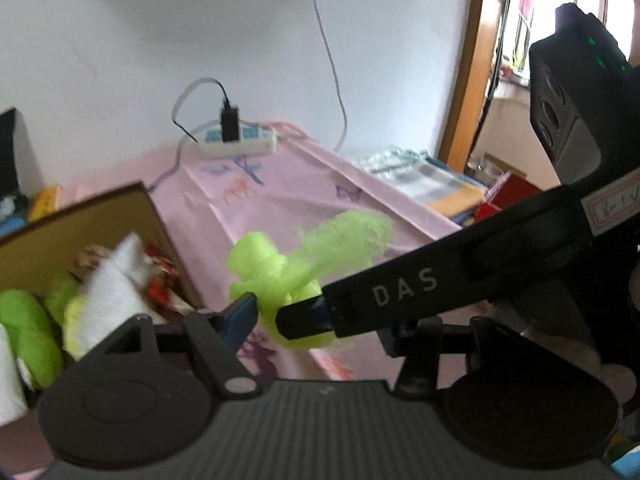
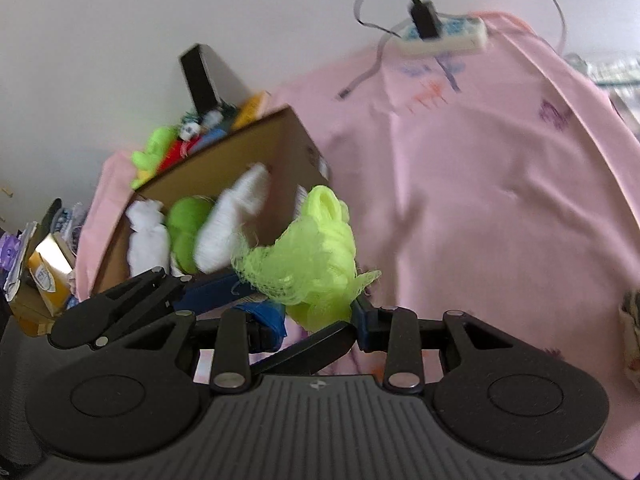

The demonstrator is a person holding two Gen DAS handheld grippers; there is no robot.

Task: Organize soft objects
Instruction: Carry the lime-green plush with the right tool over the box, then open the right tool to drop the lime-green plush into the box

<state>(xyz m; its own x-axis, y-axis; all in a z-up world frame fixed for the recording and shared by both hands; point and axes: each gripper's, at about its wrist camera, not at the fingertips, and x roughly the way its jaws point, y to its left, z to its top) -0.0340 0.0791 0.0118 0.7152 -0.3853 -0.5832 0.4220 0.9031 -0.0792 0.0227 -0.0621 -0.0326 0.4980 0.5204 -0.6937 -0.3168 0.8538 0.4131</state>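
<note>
A lime green mesh cloth (image 1: 280,268) hangs in the air over the pink tablecloth (image 1: 304,188), bunched and frayed. In the left wrist view my left gripper (image 1: 280,316) has its blue left pad (image 1: 240,316) pressed on the cloth; its other finger is hidden behind the right gripper's black finger (image 1: 400,288), which comes in from the right. In the right wrist view my right gripper (image 2: 316,316) is shut on the same green cloth (image 2: 316,248), and the left gripper's blue finger (image 2: 212,292) reaches it from the left. An open cardboard box (image 2: 240,152) to the left holds white and green soft things.
A white power strip (image 1: 236,140) with a black plug lies at the table's far edge by the wall. More toys and small cartons (image 2: 44,272) crowd behind and left of the box. Folded items and a red box (image 1: 508,196) lie beyond the table's right edge.
</note>
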